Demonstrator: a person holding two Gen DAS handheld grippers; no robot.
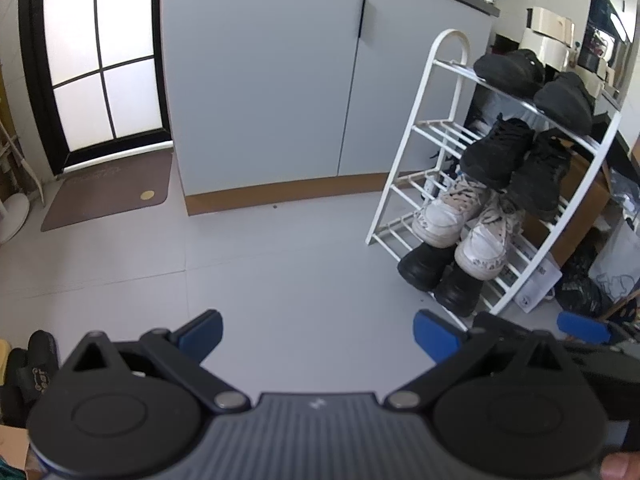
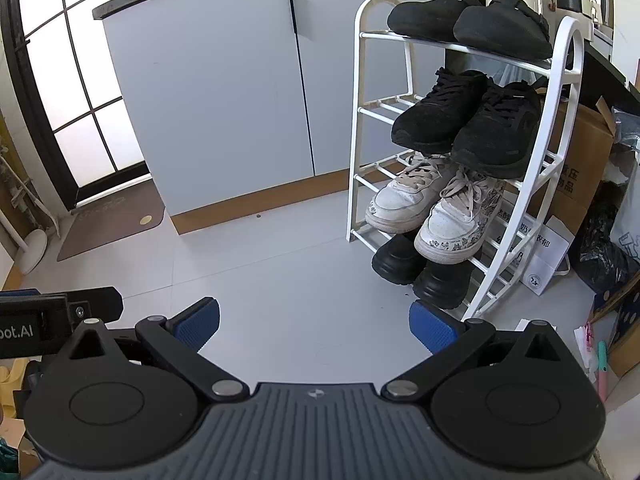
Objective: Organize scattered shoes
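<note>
Left gripper [image 1: 318,334]: jaws spread wide, nothing between the blue pads, hanging over bare grey floor [image 1: 280,264]. Right gripper [image 2: 314,326]: likewise gaping and empty, just beside its partner.

White shoe rack [image 2: 560,128] at two o'clock, four tiers, all filled. Top: black clogs [image 2: 468,20]. Second: black lace-up trainers [image 2: 468,120], toes overhanging the front rail. Third: white patterned sneakers [image 2: 432,208], toes tipped down because the shelves slope. Bottom: chunky black boots [image 2: 420,272], noses poking onto the floor.

Pairs sit side by side, toes out, likely for easy grabbing. No loose shoes on the open floor; sorting looks essentially finished. Dark slippers [image 1: 34,364] at nine o'clock, left view, possibly outstanding.

Grey cabinet [image 2: 224,92] at twelve, doormat [image 2: 108,220] at ten.
</note>
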